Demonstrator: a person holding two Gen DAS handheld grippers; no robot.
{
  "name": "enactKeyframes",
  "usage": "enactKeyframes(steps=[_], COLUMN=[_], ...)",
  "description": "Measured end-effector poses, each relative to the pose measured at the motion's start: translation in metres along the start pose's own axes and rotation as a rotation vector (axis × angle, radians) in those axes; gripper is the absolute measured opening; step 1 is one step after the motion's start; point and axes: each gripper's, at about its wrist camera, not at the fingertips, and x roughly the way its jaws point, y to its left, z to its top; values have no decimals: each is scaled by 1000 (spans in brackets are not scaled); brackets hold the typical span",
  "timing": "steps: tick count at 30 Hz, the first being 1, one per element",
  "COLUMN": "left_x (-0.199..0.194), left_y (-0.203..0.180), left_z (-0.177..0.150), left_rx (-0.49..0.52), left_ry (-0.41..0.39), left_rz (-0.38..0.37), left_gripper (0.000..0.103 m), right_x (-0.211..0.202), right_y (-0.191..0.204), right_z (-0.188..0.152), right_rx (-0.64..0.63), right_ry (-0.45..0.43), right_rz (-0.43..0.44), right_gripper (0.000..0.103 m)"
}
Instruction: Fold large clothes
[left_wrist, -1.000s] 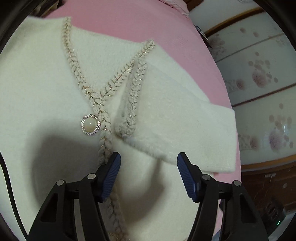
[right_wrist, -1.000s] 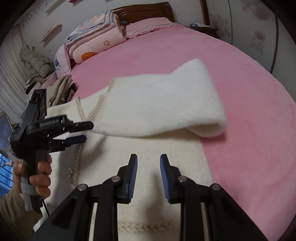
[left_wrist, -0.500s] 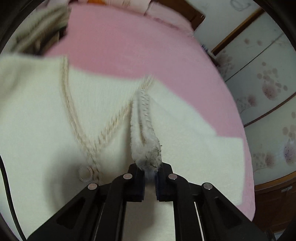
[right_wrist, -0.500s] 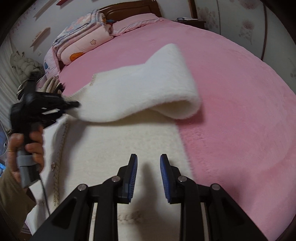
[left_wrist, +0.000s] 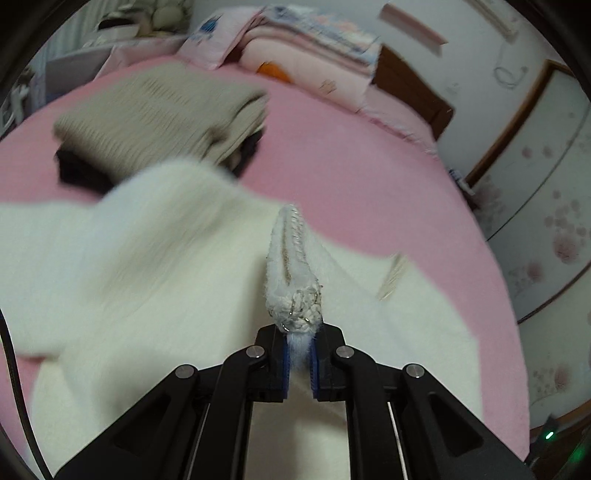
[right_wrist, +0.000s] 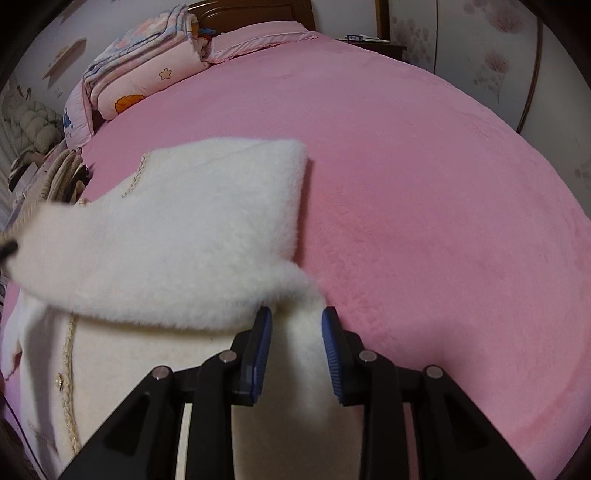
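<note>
A fluffy cream cardigan (left_wrist: 147, 258) with braided trim lies on the pink bed (left_wrist: 369, 177). My left gripper (left_wrist: 298, 354) is shut on a bunched piece of its braided trim (left_wrist: 295, 288), held up off the bed. In the right wrist view that lifted flap (right_wrist: 184, 240) drapes leftward over the cardigan's body (right_wrist: 140, 369), out to the left gripper's dark tip (right_wrist: 7, 251) at the edge. My right gripper (right_wrist: 295, 332) is low at the cardigan's right edge. Its jaws are opening, with the fluffy fold between the blue pads (right_wrist: 262, 343), not squeezed.
A folded beige knit pile (left_wrist: 159, 110) over something dark sits beyond the cardigan. Folded pink quilts (right_wrist: 147, 74) and a pillow lie at the wooden headboard (right_wrist: 258, 14). A nightstand (right_wrist: 369, 40) and flowered wardrobe doors (left_wrist: 546, 221) stand to the right. Pink bed (right_wrist: 424, 184) spreads right.
My left gripper shut on the braided trim and lifted it up and away, pulling the flap over. My right gripper came down to the fold at the cardigan's right edge.
</note>
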Motion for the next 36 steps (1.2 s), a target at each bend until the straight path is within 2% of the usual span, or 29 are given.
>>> enactKeyframes(steps=[3, 5, 9, 12, 16, 20, 23, 27, 29, 30, 32, 36], left_x=[23, 32, 31, 35, 32, 24, 23, 22, 25, 28, 33, 34], left_y=[22, 28, 24, 20, 21, 24, 20, 10, 6, 5, 5, 10], left_z=[-34, -48, -44, -38, -37, -38, -38, -40, -45, -47, -52, -51], left_rx=[-24, -34, -13, 3, 3, -20, -10, 12, 29, 41, 57, 41], left_ry=[78, 112, 117, 129, 132, 139, 140, 143, 158, 163, 166, 179], left_rz=[41, 43, 38, 35, 30, 15, 8, -7, -5, 14, 33, 17], left_gripper=[7, 8, 9, 9, 9, 9, 9, 9, 9, 10, 13, 15], right_x=[1, 0, -14, -22, -12, 7, 10, 2, 2, 5, 10, 5], right_y=[1, 0, -3, 7, 22, 33, 33, 13, 3, -1, -3, 4], right_z=[4, 6, 2, -4, -10, -8, 1, 5, 3, 1, -1, -2], right_rx=[-15, -11, 5, -60, -169, -240, -203, -64, -31, -17, -23, -86], right_ry=[7, 10, 12, 7, 31, 28, 1, -37, -39, -23, 4, 7], right_rz=[-18, -17, 39, 83, 42, -54, -70, -69, -102, -103, -102, -148], right_gripper=[28, 28, 28, 28, 32, 32, 31, 20, 25, 32, 33, 33])
